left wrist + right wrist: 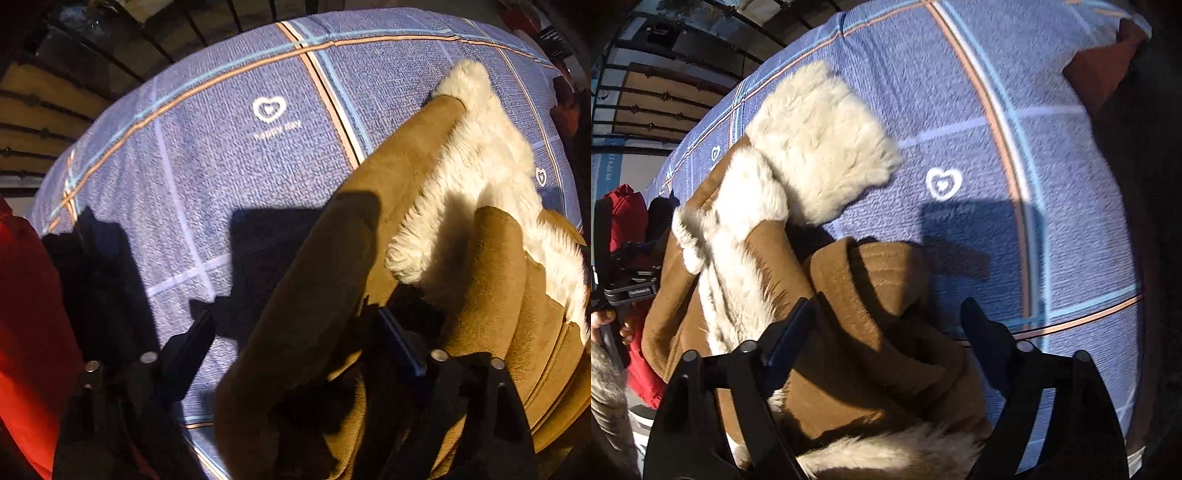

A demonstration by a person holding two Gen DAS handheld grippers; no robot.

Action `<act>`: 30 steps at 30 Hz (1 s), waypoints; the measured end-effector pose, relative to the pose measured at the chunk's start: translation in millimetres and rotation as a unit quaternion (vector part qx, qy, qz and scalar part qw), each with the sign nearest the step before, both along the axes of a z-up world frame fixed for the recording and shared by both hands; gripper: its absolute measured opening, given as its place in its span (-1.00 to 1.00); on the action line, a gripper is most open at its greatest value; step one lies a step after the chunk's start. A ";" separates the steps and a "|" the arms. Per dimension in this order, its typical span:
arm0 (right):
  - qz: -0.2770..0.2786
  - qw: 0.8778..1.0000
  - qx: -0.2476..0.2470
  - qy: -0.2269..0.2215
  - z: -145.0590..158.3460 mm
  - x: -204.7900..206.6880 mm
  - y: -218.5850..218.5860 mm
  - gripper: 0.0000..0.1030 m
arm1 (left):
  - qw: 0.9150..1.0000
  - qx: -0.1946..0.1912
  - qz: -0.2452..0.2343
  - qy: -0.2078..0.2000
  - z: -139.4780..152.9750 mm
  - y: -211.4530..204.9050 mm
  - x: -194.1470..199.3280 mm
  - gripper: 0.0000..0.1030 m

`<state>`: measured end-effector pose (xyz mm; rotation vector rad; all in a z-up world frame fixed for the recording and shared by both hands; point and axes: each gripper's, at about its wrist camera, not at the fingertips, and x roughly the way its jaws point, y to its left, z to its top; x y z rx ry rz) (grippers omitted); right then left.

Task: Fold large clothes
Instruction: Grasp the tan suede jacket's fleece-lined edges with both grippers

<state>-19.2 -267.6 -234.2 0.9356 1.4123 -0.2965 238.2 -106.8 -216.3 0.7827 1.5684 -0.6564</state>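
I see the bed [229, 155] carrying the brown coat [849, 350], bunched toward its near edge, cream fur lining showing. I judge the fold is only starting; next I need a firm pinch on each shoulder. My 2 tongs stand apart: left gripper [295, 325] and right gripper [886, 314] both straddle unclamped cloth.

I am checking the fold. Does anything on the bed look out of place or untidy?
Yes. The brown coat lies bunched, not flat, on the blue checked sheet: its cream fur lining is flipped outward and a sleeve is humped between the left gripper jaws. Nothing looks torn or spilled.
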 end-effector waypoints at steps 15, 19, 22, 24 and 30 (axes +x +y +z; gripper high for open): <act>-0.065 0.984 0.057 -0.153 96.6 -55.3 16.7 -0.92 | 0.990 -0.115 0.030 -0.074 99.5 49.0 -59.9 -0.78; -0.036 0.957 0.014 -0.287 188.4 -52.6 20.0 -1.00 | 0.972 -0.197 0.064 -0.114 178.6 68.4 -64.1 -0.79; -0.021 0.932 -0.057 -0.357 268.8 -48.4 8.2 -0.99 | 0.957 -0.249 0.068 -0.134 221.7 69.8 -71.3 -0.78; -0.035 0.929 -0.044 -0.366 283.5 -46.0 -9.1 -0.93 | 0.953 -0.258 0.071 -0.145 224.5 65.7 -76.9 -0.78; -0.067 0.970 -0.093 -0.213 203.2 -54.2 -17.1 0.86 | 0.956 -0.219 0.145 -0.134 194.0 108.7 -103.4 -0.78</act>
